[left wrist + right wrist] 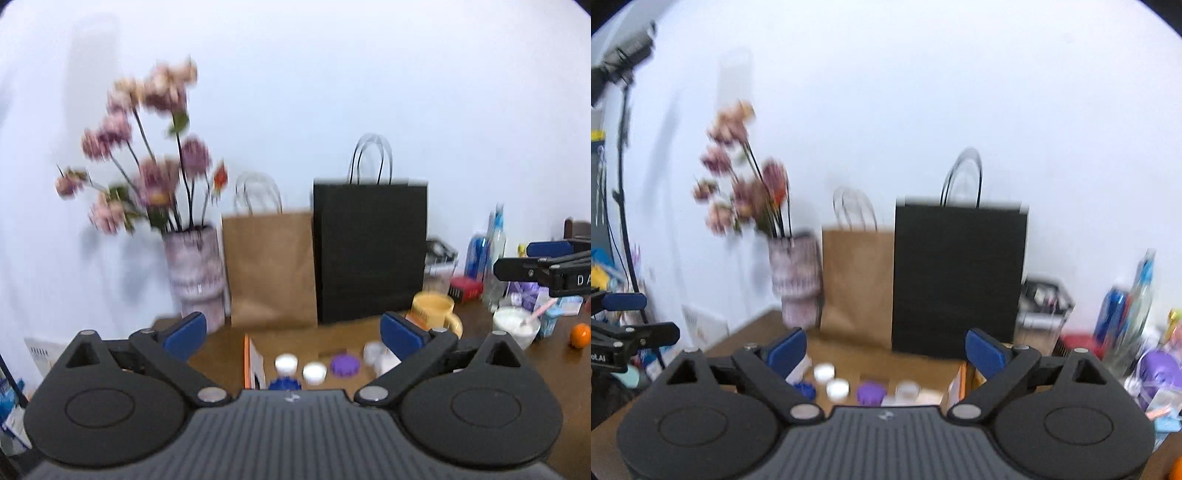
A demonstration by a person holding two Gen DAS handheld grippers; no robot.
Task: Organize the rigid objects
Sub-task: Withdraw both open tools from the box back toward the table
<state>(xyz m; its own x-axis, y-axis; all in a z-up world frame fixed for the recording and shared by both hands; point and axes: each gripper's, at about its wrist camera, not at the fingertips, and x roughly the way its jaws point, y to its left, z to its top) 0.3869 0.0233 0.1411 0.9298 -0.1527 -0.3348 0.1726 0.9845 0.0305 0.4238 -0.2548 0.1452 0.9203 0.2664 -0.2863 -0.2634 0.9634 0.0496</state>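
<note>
Left gripper (291, 332) spread wide, nothing between the pads; right gripper (884, 352) likewise apart and empty. Below, in a row on the brown table (480, 373): white caps (286, 363), a purple cap (345, 364), possibly a blue one (284, 384), blurred. Paper bags (271, 267) upright behind.

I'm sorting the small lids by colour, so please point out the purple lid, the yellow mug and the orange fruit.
purple lid (345, 364): left wrist view, its top face.
yellow mug (433, 309): left wrist view, its side wall below the rim.
orange fruit (579, 335): left wrist view, middle of its skin.
</note>
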